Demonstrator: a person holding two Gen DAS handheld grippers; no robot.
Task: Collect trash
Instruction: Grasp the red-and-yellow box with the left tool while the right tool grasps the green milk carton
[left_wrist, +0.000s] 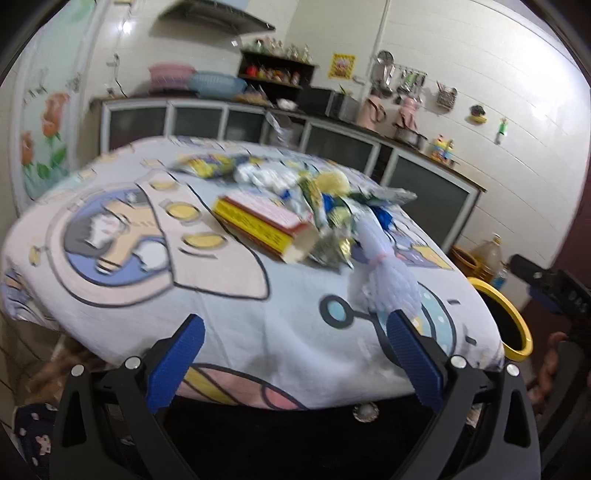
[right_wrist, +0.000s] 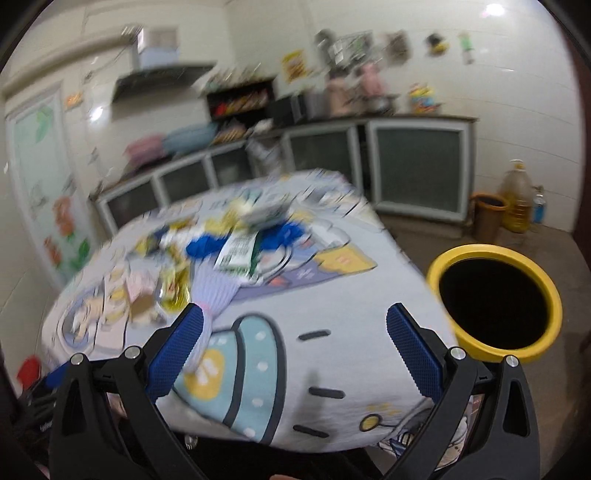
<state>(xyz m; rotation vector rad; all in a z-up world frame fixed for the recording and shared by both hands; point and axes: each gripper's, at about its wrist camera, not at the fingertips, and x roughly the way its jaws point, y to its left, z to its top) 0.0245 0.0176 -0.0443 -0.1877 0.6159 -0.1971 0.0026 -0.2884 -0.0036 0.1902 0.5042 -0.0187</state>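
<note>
A heap of trash lies on the cartoon-print tablecloth (left_wrist: 122, 295): a yellow and pink box (left_wrist: 262, 223), shiny snack wrappers (left_wrist: 332, 236), white crumpled paper (left_wrist: 269, 177), blue bits, and a pale foam net sleeve (left_wrist: 384, 266). The heap shows blurred in the right wrist view, with a green and white packet (right_wrist: 238, 254) and the foam net (right_wrist: 216, 291). A yellow-rimmed black bin (right_wrist: 495, 302) stands on the floor at the table's right; it shows partly in the left wrist view (left_wrist: 517, 321). My left gripper (left_wrist: 295, 330) is open and empty at the near table edge. My right gripper (right_wrist: 295, 326) is open and empty too.
Kitchen cabinets (left_wrist: 229, 122) with basins, a microwave and pots run along the far wall. An orange bucket (right_wrist: 487, 214) and a large oil bottle (right_wrist: 517, 195) stand on the floor by the wall. The other gripper (left_wrist: 554, 291) shows at the left view's right edge.
</note>
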